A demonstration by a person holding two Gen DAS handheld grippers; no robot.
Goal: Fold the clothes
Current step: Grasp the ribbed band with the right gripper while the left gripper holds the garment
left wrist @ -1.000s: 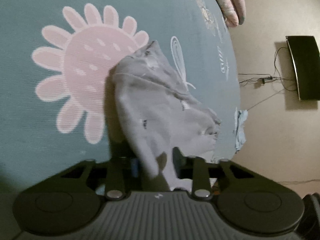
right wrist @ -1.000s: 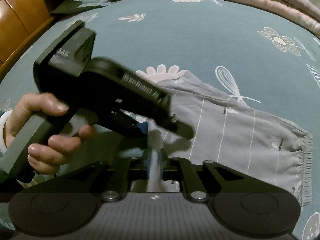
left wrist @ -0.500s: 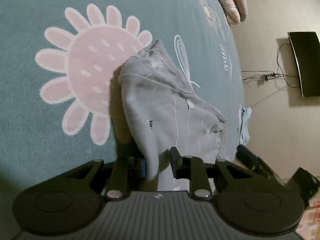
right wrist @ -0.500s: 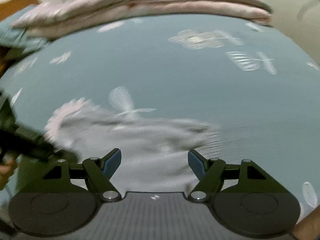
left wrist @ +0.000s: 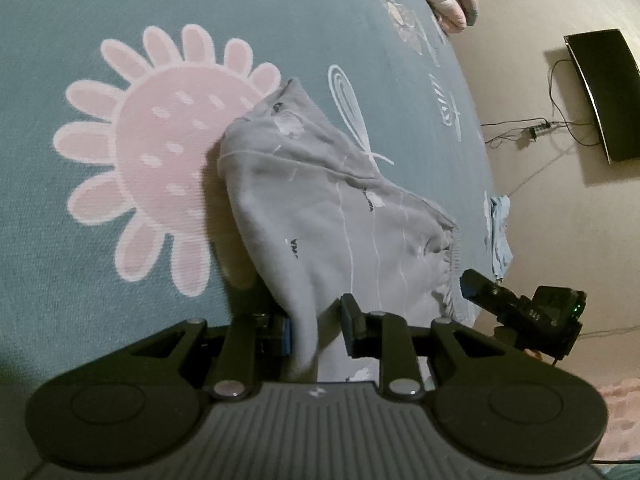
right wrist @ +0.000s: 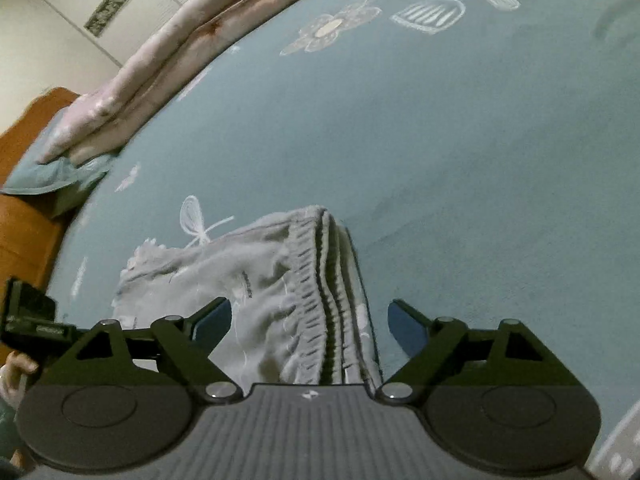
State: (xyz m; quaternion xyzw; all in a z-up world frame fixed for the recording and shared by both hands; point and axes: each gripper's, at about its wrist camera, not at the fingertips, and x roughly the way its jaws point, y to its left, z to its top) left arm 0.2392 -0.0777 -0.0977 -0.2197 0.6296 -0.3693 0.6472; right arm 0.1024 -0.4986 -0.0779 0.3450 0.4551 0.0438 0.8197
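Observation:
Grey trousers [left wrist: 320,208] with thin white lines lie crumpled on the teal flowered bedsheet [left wrist: 80,20]. One fold is drawn up into my left gripper [left wrist: 314,326], which is shut on it. My right gripper [right wrist: 310,320] hovers over the gathered elastic band [right wrist: 320,280] at the other end of the trousers [right wrist: 240,272]. Its jaws are opening wide, with the band between the blue pads [right wrist: 212,320] and nothing pressing on it. The left wrist view shows the right gripper [left wrist: 520,304] at the trousers' far end. In the right wrist view a hand [right wrist: 16,368] holds the left gripper [right wrist: 28,320].
A folded pink quilt [right wrist: 160,64] lies along the head of the bed, beside a teal pillow [right wrist: 48,172] and a wooden headboard [right wrist: 24,208]. A small light blue cloth [left wrist: 500,232] hangs at the bed's edge. On the floor is a black device [left wrist: 600,92] with cables.
My right gripper let go of the cloth beside the left gripper, opened wide and swung across to the elastic end. The left gripper kept its hold in the same place.

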